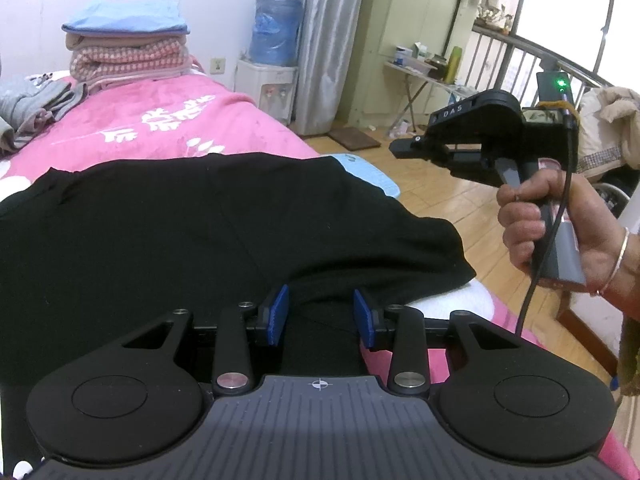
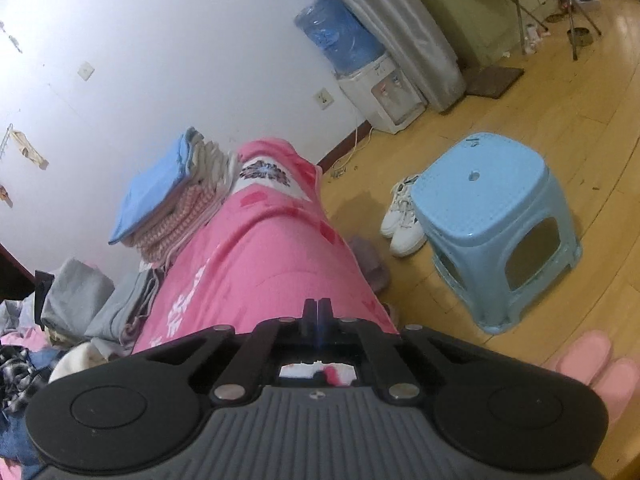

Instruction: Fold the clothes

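Observation:
A black garment (image 1: 224, 232) lies spread flat across the pink blanket (image 1: 168, 120) on the bed. My left gripper (image 1: 322, 314) hovers at the garment's near edge, its blue pads (image 1: 278, 312) apart, with black cloth lying under the gap and nothing pinched. To the right, a hand (image 1: 524, 224) holds my right gripper (image 1: 400, 148) in the air over the floor, off the bed's side. In the right wrist view that gripper (image 2: 318, 312) has its fingers pressed together with nothing between them, above the pink blanket's edge (image 2: 272, 264). The black garment is out of that view.
A stack of folded clothes (image 1: 128, 48) sits at the bed's far end, with grey clothes (image 1: 32, 108) heaped at the left. On the wooden floor beside the bed are a light blue stool (image 2: 492, 220), white shoes (image 2: 404, 220) and pink slippers (image 2: 600, 368). A water dispenser (image 2: 380, 92) stands by the wall.

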Demonstrator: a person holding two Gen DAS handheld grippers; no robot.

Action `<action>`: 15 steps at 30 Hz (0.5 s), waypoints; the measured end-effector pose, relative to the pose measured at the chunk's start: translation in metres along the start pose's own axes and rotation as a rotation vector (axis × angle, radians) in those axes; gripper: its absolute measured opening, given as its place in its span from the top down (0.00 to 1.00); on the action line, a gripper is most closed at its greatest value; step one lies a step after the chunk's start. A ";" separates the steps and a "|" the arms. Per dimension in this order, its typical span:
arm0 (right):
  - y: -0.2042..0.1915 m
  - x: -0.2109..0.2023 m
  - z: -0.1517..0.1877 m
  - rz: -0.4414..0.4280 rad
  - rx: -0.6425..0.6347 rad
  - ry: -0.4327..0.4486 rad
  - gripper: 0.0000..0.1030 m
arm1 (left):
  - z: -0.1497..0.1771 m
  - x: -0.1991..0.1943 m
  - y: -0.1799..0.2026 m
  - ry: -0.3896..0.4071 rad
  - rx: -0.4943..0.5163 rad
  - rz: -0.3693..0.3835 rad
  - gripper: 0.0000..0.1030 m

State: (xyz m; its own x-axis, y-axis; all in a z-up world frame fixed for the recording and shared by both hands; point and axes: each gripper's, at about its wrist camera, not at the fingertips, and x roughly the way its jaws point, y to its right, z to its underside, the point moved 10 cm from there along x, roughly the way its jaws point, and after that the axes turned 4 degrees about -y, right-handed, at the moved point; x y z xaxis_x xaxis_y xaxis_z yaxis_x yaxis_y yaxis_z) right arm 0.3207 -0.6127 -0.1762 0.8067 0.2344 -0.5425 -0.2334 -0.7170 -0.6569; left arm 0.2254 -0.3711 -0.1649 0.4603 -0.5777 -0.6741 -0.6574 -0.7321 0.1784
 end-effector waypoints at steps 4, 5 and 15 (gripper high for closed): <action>0.017 0.015 0.013 -0.044 0.116 -0.121 0.96 | 0.001 0.001 0.001 -0.003 0.006 -0.004 0.64; 0.021 0.018 0.017 -0.043 0.134 -0.138 0.95 | 0.001 0.001 0.001 -0.004 0.007 -0.004 0.64; 0.030 0.029 0.036 -0.112 0.227 -0.202 0.66 | 0.000 0.002 0.001 -0.011 0.006 -0.012 0.64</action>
State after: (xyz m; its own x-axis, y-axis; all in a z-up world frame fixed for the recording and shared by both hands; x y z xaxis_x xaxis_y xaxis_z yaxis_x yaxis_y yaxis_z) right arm 0.3172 -0.6039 -0.2305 0.7153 0.4453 -0.5385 -0.2831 -0.5199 -0.8060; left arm 0.2257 -0.3734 -0.1663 0.4618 -0.5650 -0.6837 -0.6553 -0.7368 0.1662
